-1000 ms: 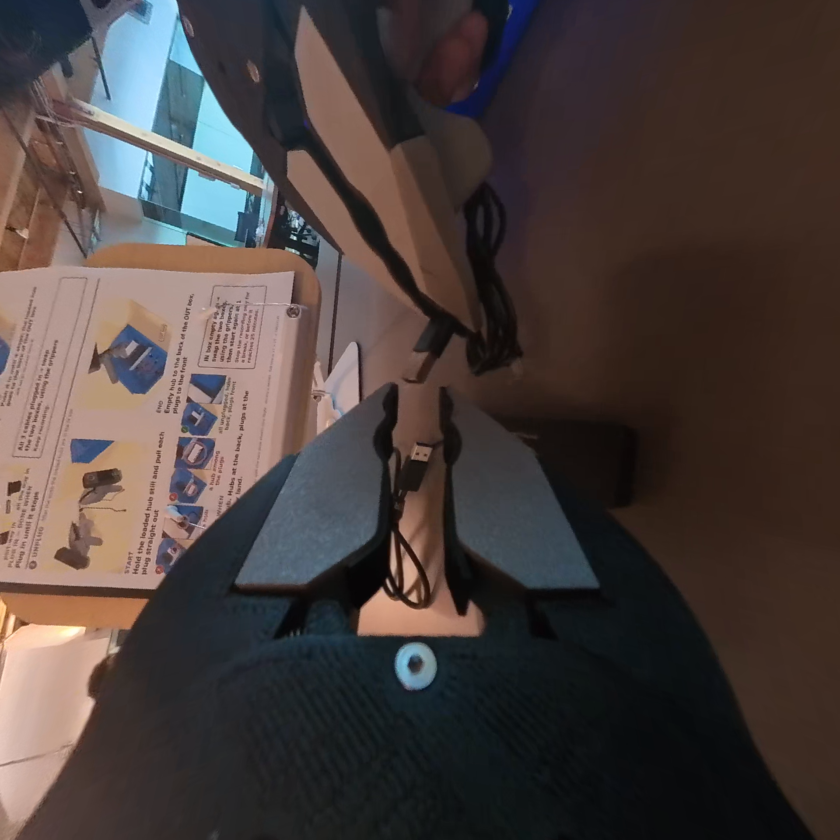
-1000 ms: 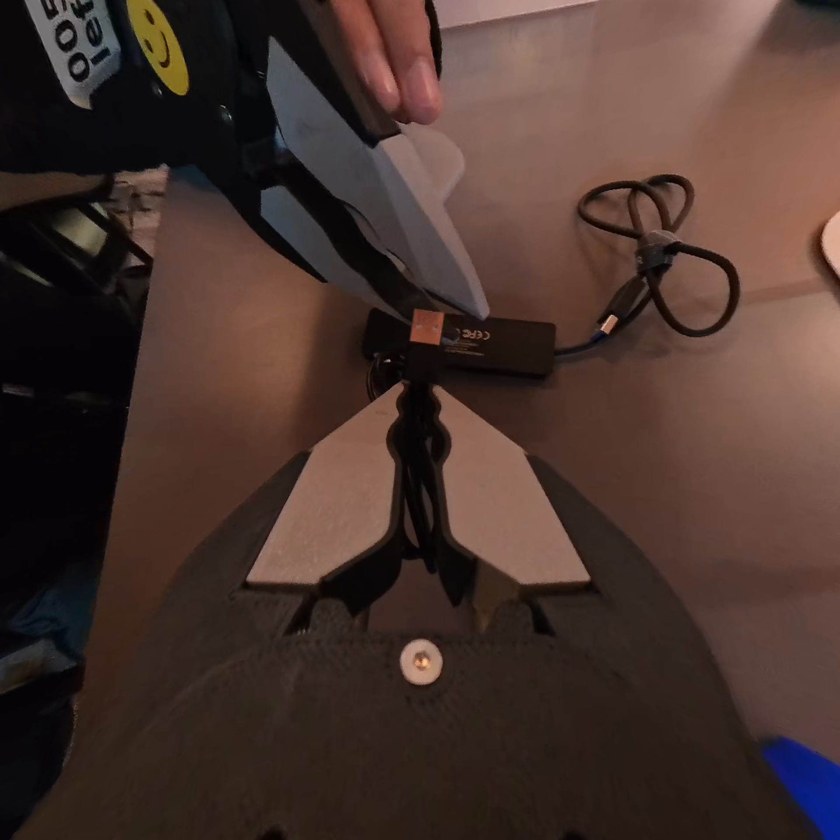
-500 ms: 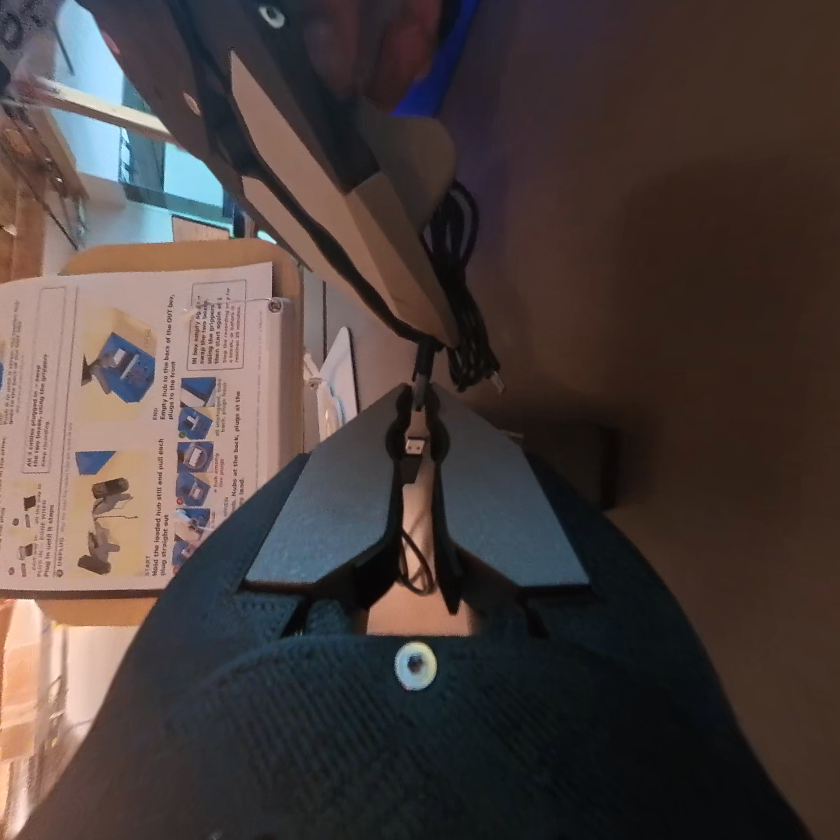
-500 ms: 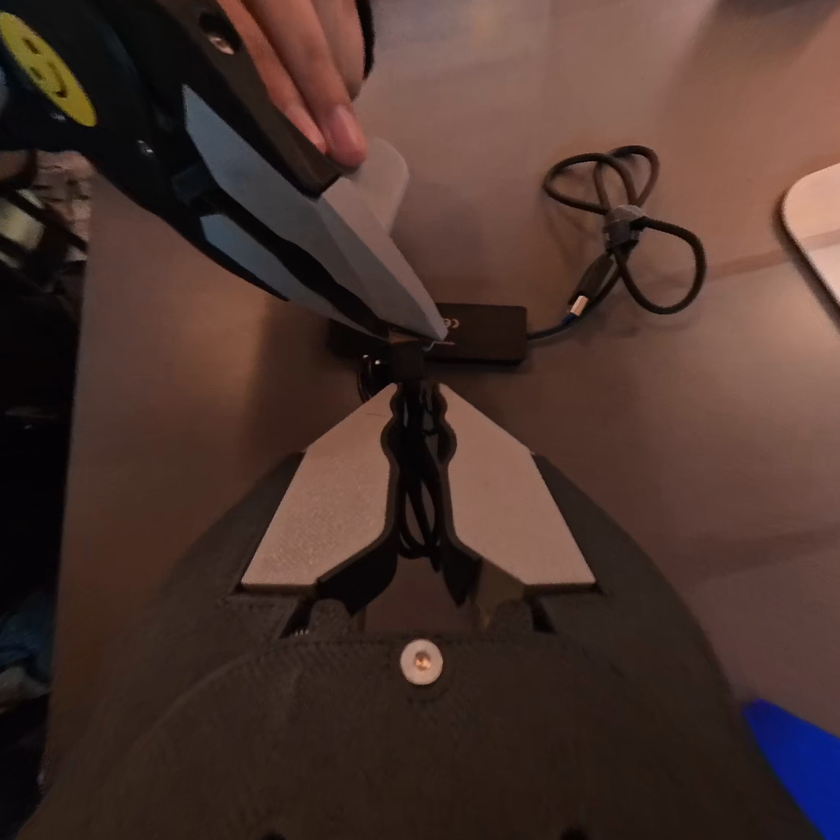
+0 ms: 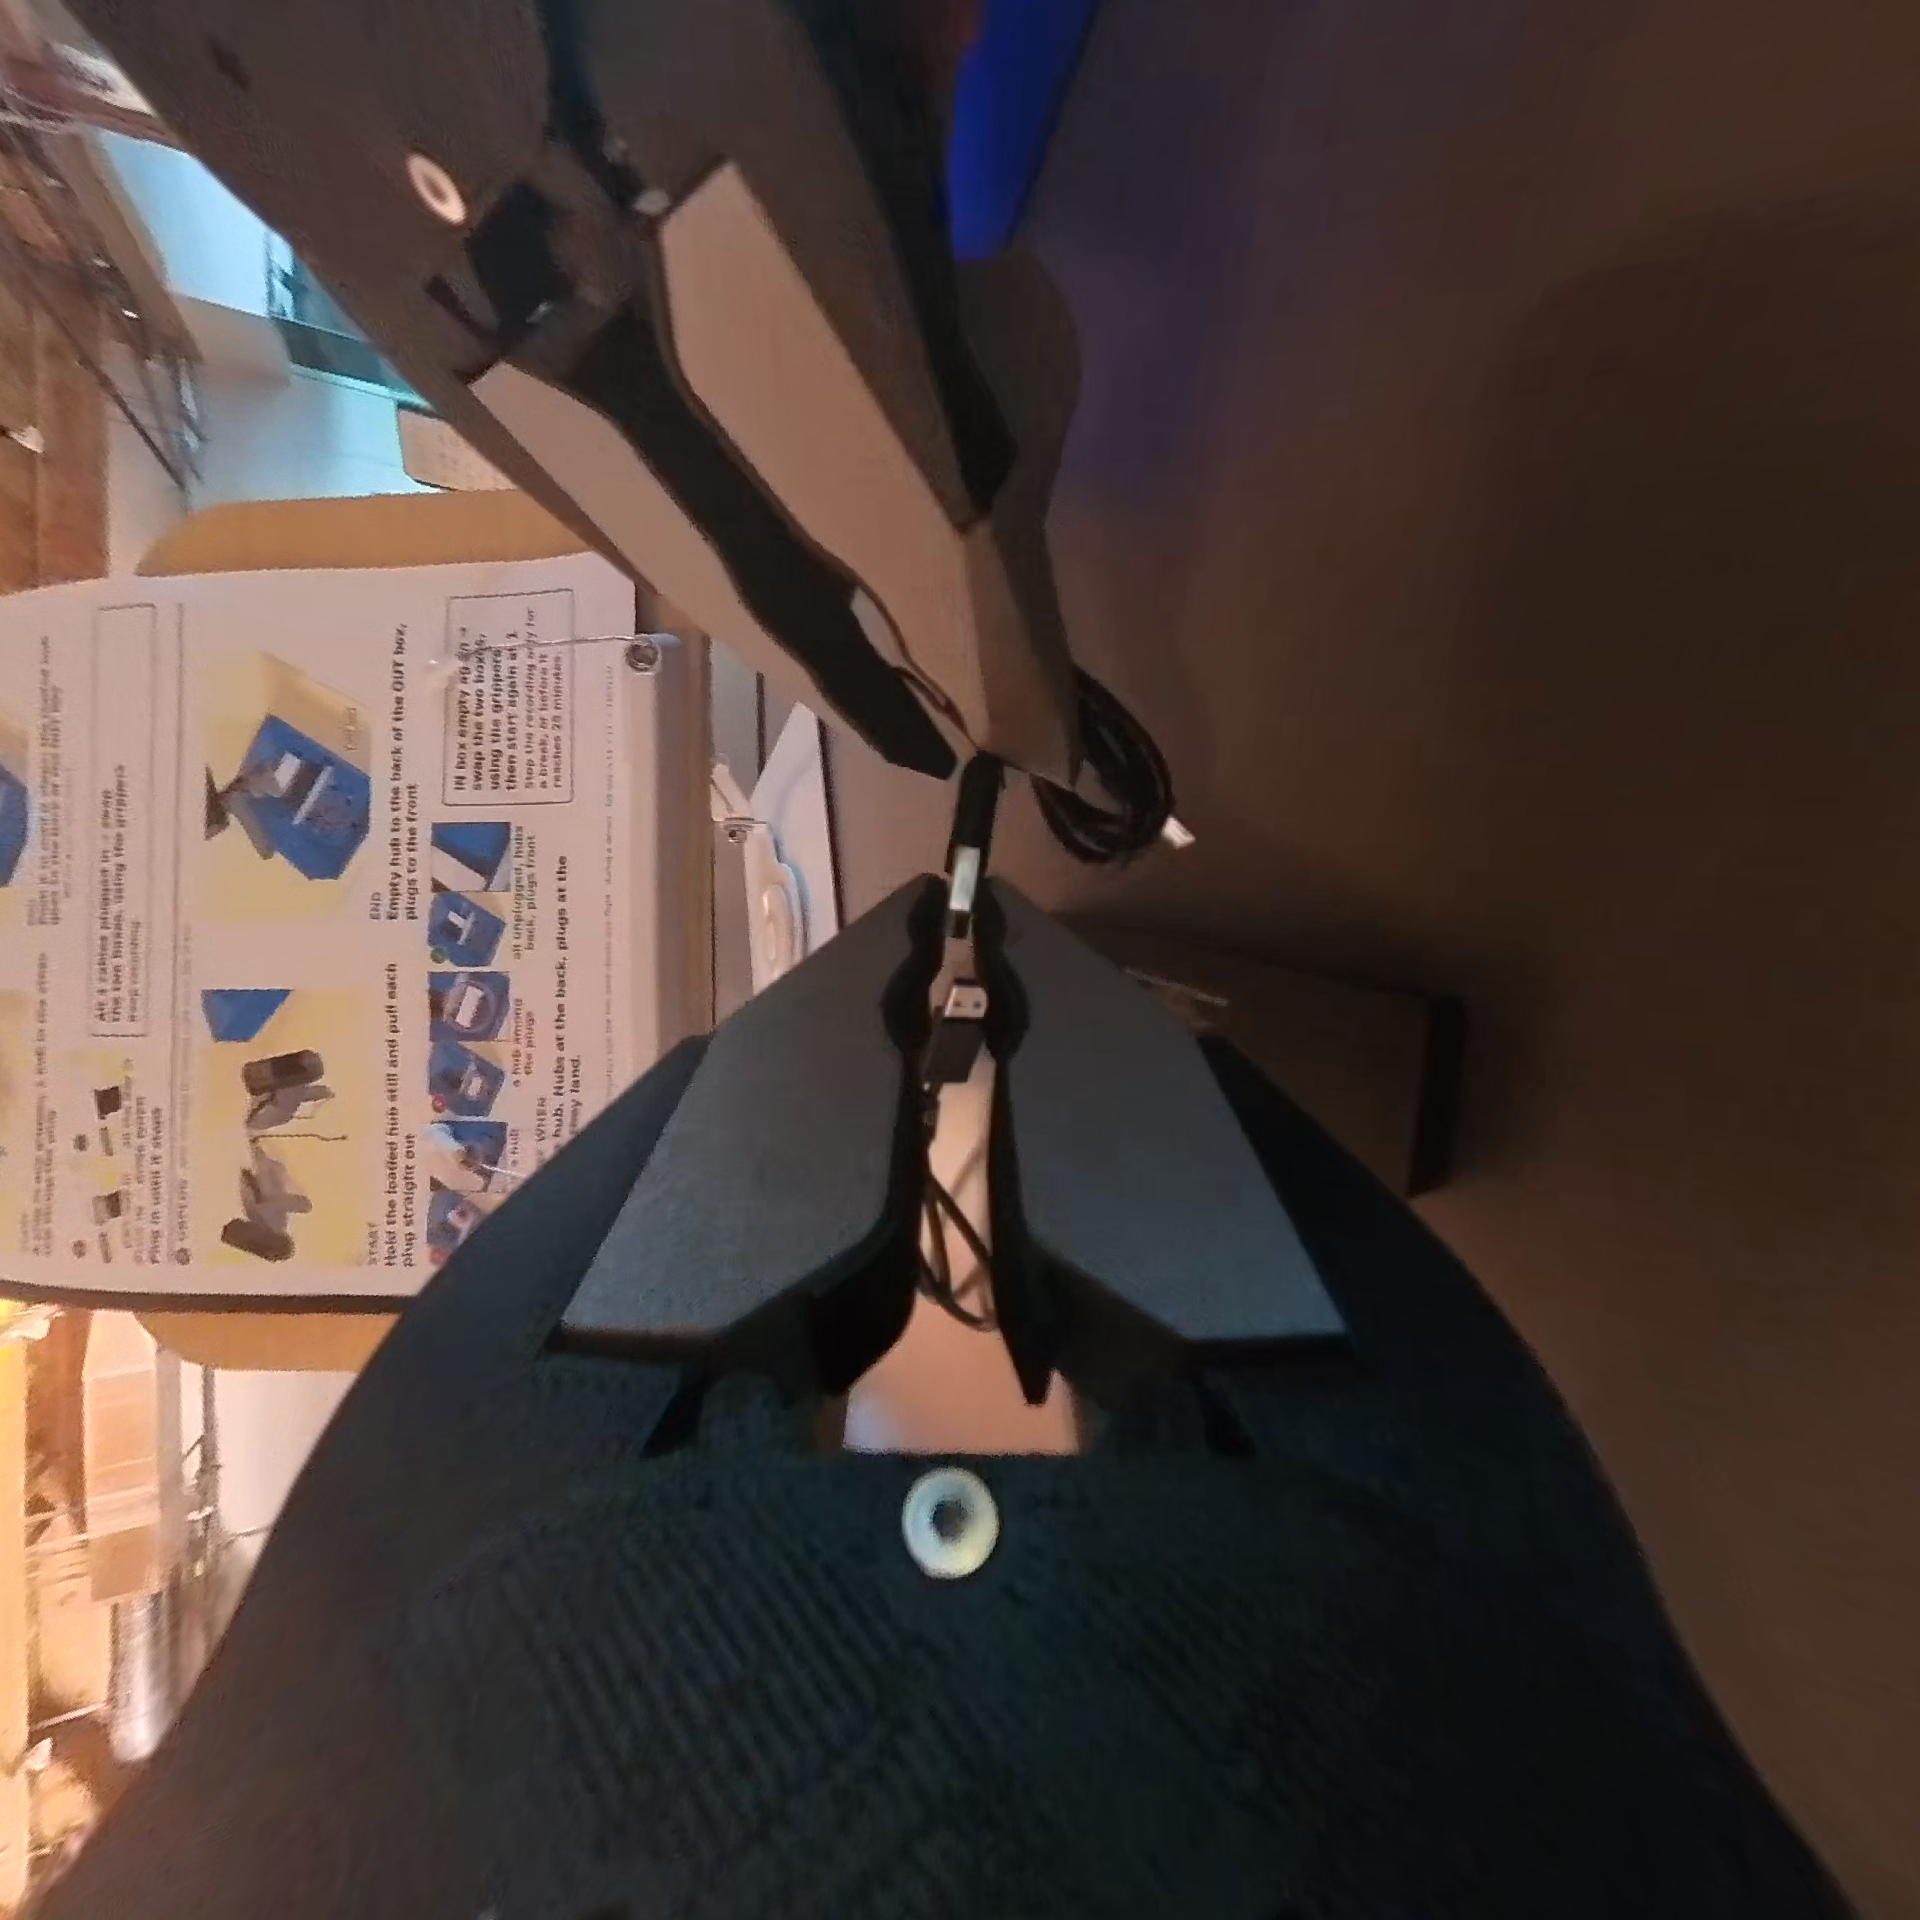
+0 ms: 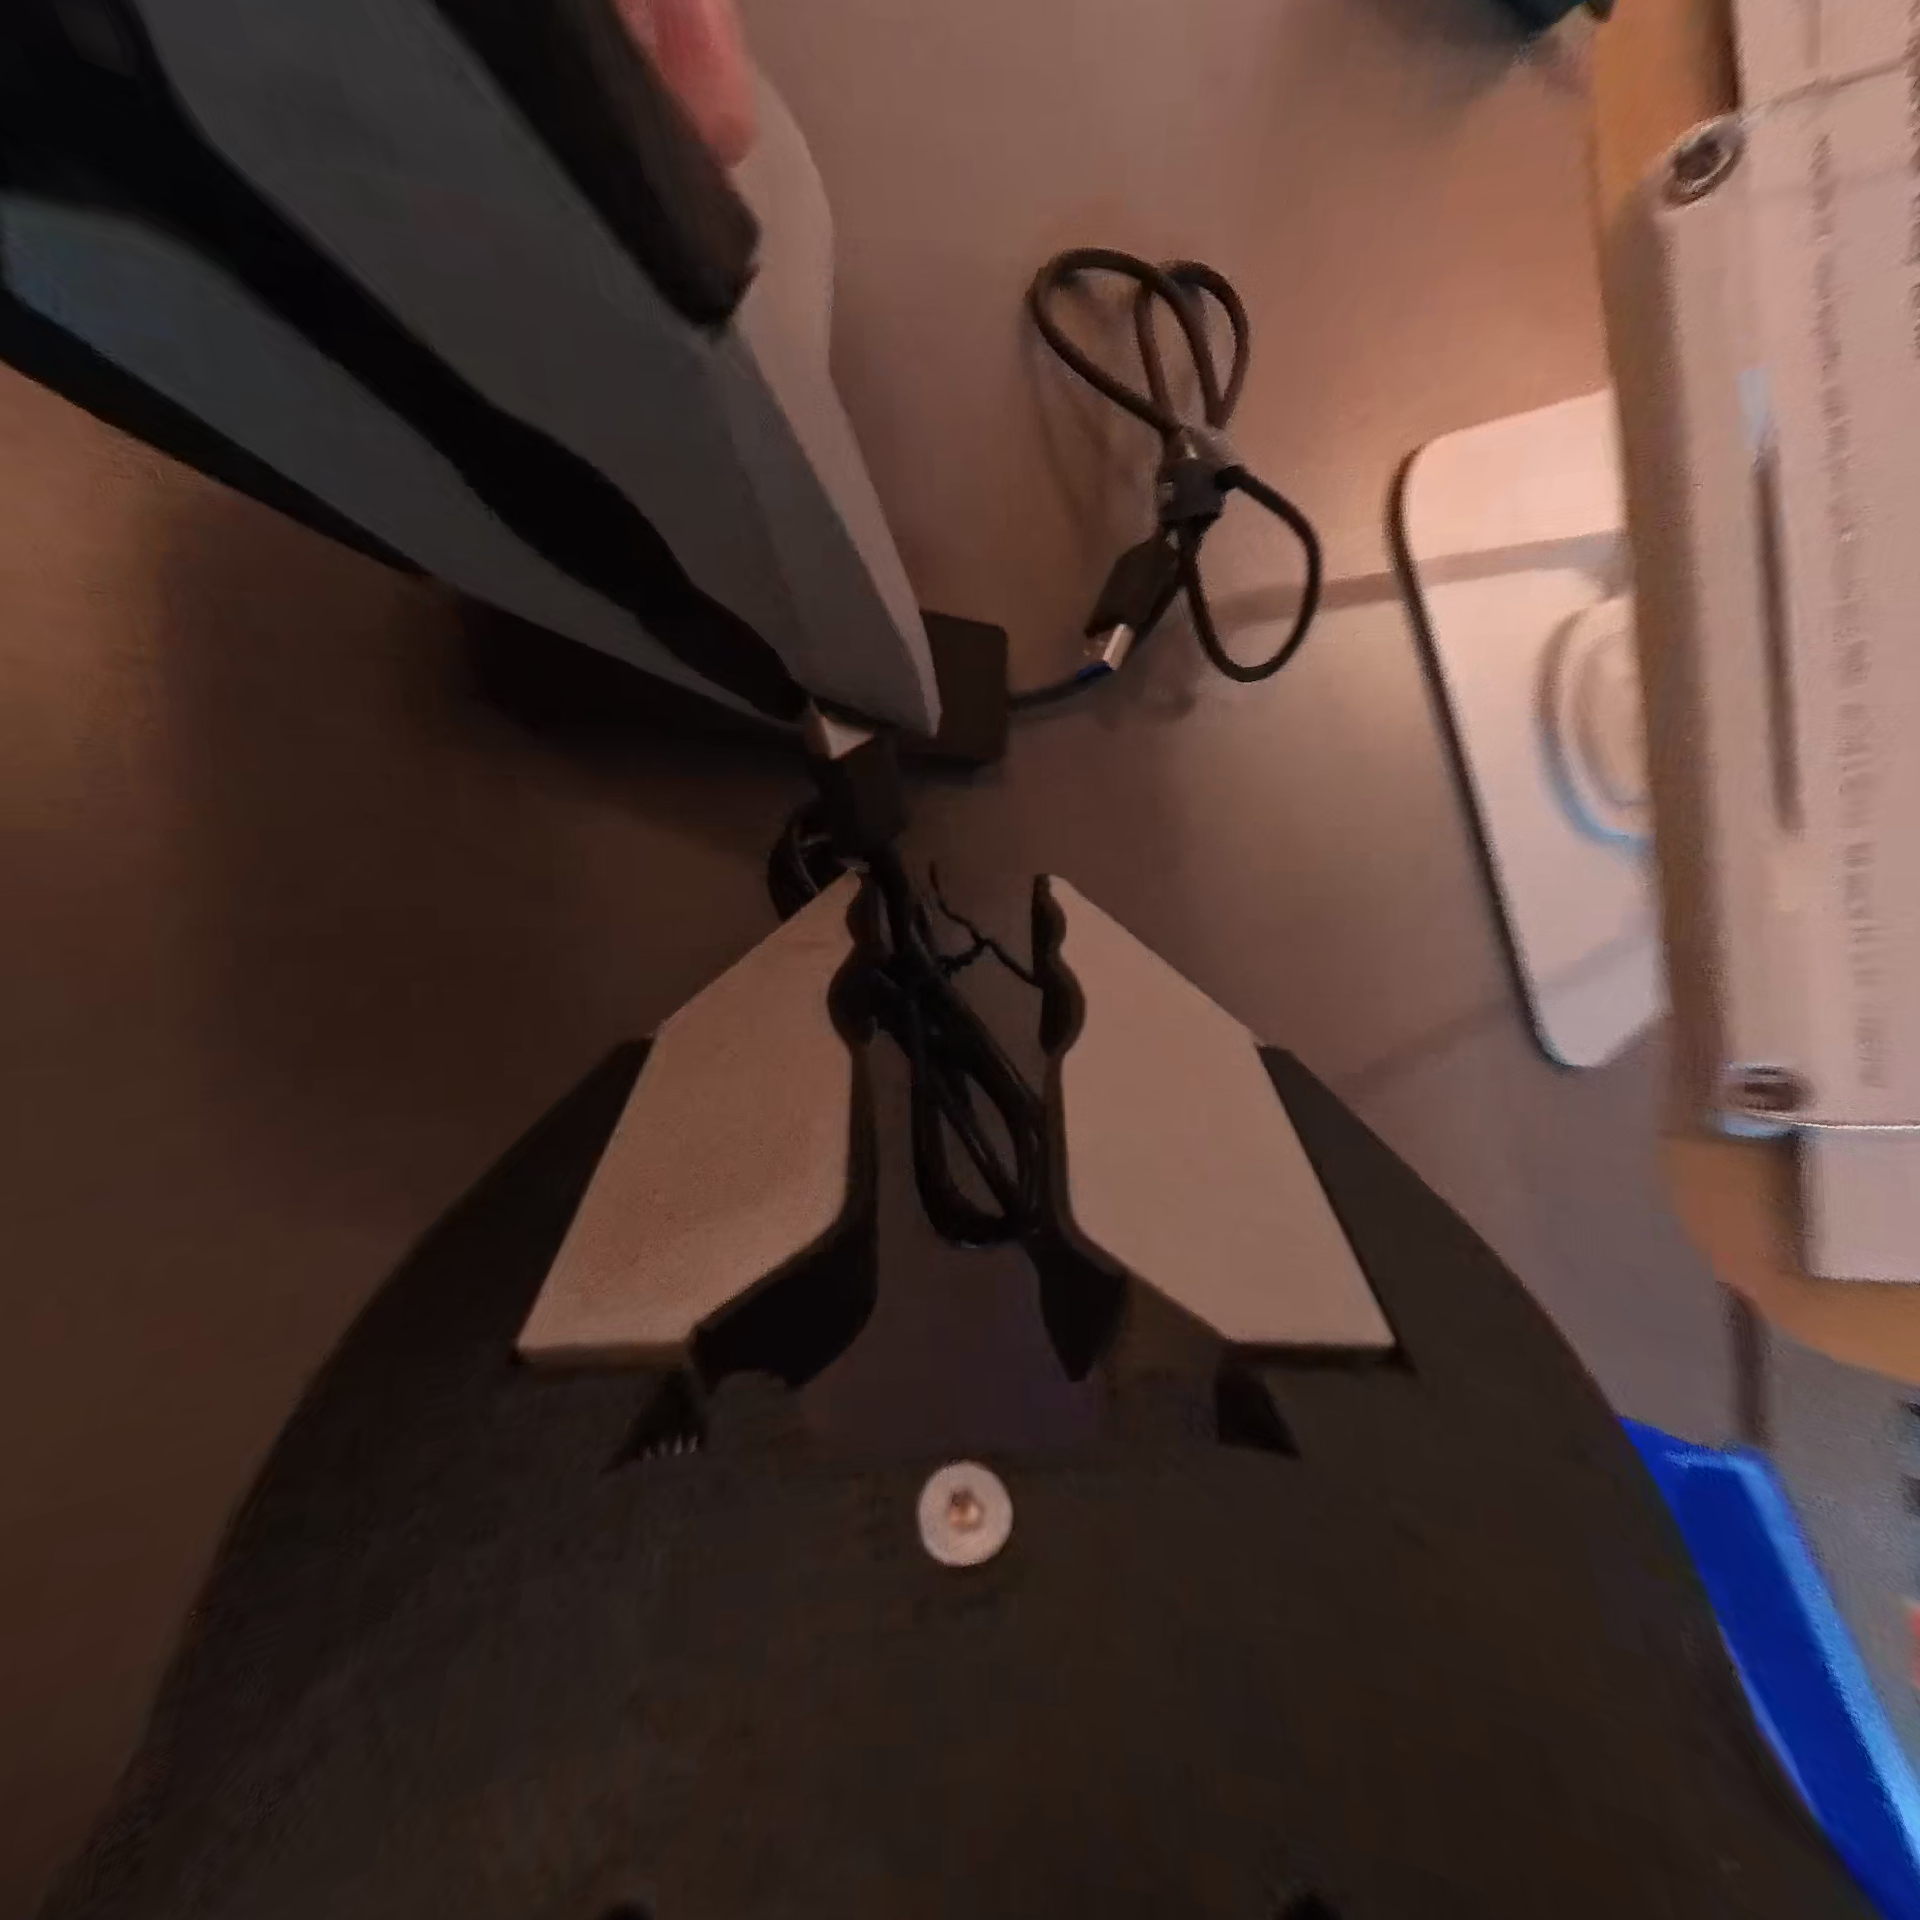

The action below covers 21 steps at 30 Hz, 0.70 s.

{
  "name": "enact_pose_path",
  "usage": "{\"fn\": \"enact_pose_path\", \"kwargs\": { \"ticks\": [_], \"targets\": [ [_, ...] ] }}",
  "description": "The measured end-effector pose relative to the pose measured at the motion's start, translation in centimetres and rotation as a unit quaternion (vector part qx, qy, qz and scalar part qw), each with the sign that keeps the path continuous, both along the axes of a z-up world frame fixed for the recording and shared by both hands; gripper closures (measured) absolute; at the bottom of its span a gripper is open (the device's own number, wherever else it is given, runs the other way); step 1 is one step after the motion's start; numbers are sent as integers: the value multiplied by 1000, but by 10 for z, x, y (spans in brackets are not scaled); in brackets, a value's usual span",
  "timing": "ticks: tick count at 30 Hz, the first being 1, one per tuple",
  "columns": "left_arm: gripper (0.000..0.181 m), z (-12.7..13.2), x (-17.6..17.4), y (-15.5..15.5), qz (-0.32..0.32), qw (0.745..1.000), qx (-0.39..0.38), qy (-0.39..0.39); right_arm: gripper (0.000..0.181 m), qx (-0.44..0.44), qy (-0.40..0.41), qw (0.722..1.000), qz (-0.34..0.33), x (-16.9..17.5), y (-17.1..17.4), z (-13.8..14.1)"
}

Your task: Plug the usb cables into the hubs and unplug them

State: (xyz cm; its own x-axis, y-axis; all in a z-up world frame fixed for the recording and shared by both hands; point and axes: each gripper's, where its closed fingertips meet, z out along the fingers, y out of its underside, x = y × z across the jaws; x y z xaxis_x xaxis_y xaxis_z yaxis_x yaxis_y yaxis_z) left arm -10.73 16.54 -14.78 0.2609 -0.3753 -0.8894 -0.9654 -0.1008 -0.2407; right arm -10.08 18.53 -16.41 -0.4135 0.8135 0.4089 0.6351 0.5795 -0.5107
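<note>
A black USB cable hangs between my two grippers above the brown table [image 6: 312, 831]. My left gripper [image 5: 956, 894] is shut on the metal end of its plug [image 5: 964, 831]; the left gripper also shows in the right wrist view [image 6: 873, 727]. My right gripper [image 6: 951, 883] is open, with the cable's bundled loops [image 6: 966, 1122] hanging loose between its fingers; the right gripper reaches in from the top of the left wrist view [image 5: 987, 748]. The black hub [image 6: 971, 686] lies on the table just behind, also in the left wrist view [image 5: 1351, 1081]. A second plug [image 5: 961, 1003] lies below my left fingers.
The hub's own lead [image 6: 1174, 416] lies coiled beyond it, plug [image 6: 1117, 623] free. A white pad [image 6: 1507, 675] and a board with an instruction sheet [image 5: 312, 935] stand at the table's far side. A blue box [image 6: 1787, 1662] is beside my right gripper. A person's finger [image 6: 707, 104] rests on the left gripper. My two grippers' fingertips are within a few centimetres of each other.
My left gripper closed on the plug that the right gripper held out. My right gripper then opened and let go of the cable bundle. Both views shifted as the grippers met.
</note>
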Motion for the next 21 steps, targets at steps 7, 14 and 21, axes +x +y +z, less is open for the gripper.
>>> {"fn": "enact_pose_path", "kwargs": {
  "ticks": [7, 14, 21],
  "targets": [
    [179, 5, -1, -1, -6, 999, -2, -44, 163, 199, 46, 979, 17, -5, 7, 10],
    [178, 18, -2, -3, -53, 997, 50, -26, 170, 7, 106, 992, 70, -2, -13, 26],
    [176, 19, 5, -5, -83, 994, 74, -1, 175, -90, 71, 988, 104, 7, -27, 17]
  ]
}}
